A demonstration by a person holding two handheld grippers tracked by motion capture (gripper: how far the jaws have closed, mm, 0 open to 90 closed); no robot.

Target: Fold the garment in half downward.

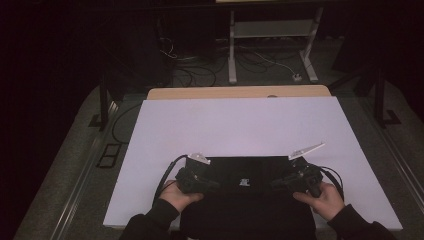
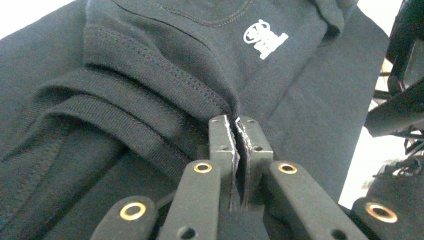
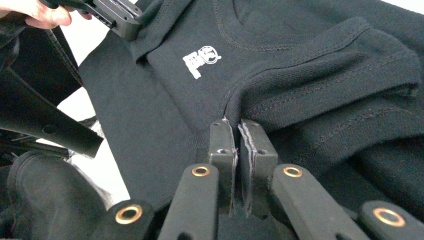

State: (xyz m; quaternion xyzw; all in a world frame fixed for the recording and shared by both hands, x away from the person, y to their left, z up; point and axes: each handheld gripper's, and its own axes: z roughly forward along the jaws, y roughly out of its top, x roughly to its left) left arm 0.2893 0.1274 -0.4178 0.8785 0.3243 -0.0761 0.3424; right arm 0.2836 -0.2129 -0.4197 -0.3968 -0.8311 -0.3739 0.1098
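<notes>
A black sweatshirt (image 1: 247,192) lies at the near edge of the white sheet (image 1: 240,125) covering the desk. The left gripper (image 2: 234,122) pinches a fold left of its white logo (image 2: 265,37), fingers clamped tight on cloth. The right gripper (image 3: 235,125) grips a fold right of the logo, fingers equally closed.

Ahead of you lies the white sheet (image 1: 240,125) over the table, a strip of wooden tabletop (image 1: 235,92) showing at its far edge — beyond it, a pale metal stand (image 1: 272,45) and loose cables (image 1: 195,75) on the dim floor.
</notes>
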